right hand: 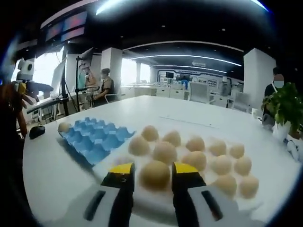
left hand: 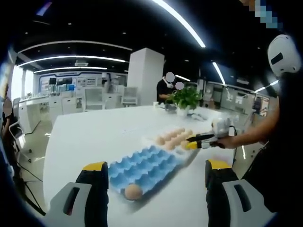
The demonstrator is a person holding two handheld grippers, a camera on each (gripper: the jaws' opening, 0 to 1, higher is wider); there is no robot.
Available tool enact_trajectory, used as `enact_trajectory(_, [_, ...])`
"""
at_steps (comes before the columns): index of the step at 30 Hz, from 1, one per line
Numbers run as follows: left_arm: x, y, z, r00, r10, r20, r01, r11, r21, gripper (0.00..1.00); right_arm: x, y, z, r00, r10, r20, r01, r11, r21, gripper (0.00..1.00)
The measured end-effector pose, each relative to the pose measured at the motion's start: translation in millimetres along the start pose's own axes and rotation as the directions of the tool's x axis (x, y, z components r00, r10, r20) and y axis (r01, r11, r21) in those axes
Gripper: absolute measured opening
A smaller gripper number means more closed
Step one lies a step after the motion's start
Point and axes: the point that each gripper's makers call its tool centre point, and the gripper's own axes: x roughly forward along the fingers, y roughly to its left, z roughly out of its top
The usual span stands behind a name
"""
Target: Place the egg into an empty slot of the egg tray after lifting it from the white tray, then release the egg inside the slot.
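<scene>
In the right gripper view the right claw (right hand: pixel 154 176) has its yellow-tipped jaws on either side of an egg (right hand: pixel 155 174) at the near edge of the white tray (right hand: pixel 142 201); contact appears made, though I cannot tell how firmly. More eggs fill the tray behind it. Beside the tray lies the blue egg tray (right hand: pixel 97 137), one egg (right hand: pixel 64 126) in its far corner slot. In the left gripper view the left claw (left hand: pixel 156 172) stands open, empty, above the white desk (left hand: pixel 94 137), its jaws framing the egg tray
</scene>
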Motion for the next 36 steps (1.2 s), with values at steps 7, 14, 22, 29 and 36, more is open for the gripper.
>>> enact_trajectory(7, [2.2, -0.3, 0.5, 1.000, -0.004, 0.002, 0.004, 1.000, 0.001, 0.85, -0.6, -2.5, -2.1, 0.999, -0.027, -0.026, 0.026, 0.999, -0.030, 0.28])
enact_trajectory(14, [5.4, -0.9, 0.7, 1.000, -0.011, 0.004, 0.011, 1.000, -0.002, 0.85, 1.5, -2.8, -7.1, 0.997, -0.032, -0.063, 0.021, 0.986, -0.166, 0.27])
enact_trajectory(22, [6.2, -1.0, 3.0, 1.000, -0.015, 0.007, 0.015, 1.000, 0.000, 0.84, -1.5, -0.2, -2.7, 0.998, -0.031, -0.049, 0.021, 0.980, -0.198, 0.25])
enact_trajectory(29, [6.3, 0.4, 2.6, 1.000, -0.013, 0.006, 0.013, 1.000, 0.000, 0.84, -7.3, -7.6, 14.2, 0.999, -0.044, -0.005, 0.042, 0.983, -0.178, 0.25])
enact_trajectory(36, [6.3, 0.4, 1.8, 1.000, -0.015, 0.004, 0.015, 1.000, -0.002, 0.84, -8.2, -7.6, 20.6, 0.999, -0.042, 0.008, 0.042, 0.988, -0.149, 0.25])
